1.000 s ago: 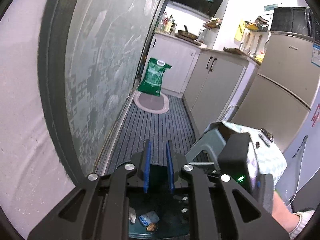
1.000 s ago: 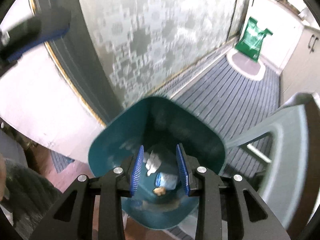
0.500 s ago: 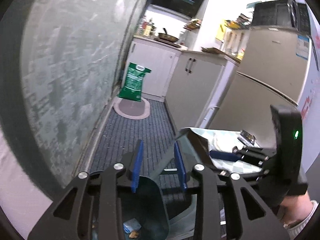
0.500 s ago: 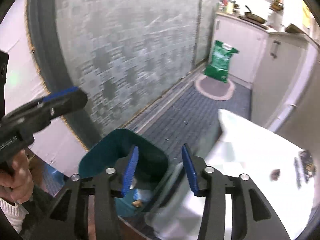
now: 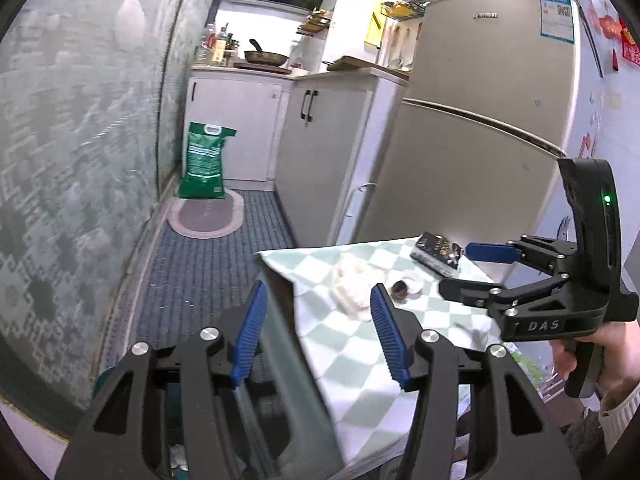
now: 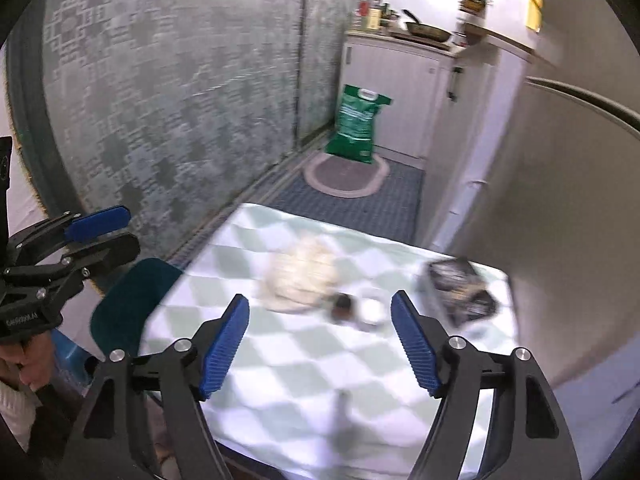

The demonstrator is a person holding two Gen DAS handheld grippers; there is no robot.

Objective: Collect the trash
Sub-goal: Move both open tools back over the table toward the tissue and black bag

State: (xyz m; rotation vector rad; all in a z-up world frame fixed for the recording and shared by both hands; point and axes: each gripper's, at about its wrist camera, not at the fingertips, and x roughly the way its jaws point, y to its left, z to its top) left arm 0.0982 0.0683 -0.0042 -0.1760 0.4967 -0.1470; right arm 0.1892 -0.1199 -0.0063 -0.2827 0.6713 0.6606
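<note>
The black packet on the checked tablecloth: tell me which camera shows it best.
The left wrist view. There the black packet is sharp, lying at the far edge of the tablecloth near the fridge, with its printed face readable as a pattern. The right wrist view shows the packet larger but smeared by motion blur.

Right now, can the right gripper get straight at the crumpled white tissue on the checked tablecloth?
Probably yes. The right gripper hangs over the green-and-white checked tablecloth, empty, jaws opening, and the crumpled white tissue lies uncovered just ahead with nothing between. The left gripper is off to the side.
</note>
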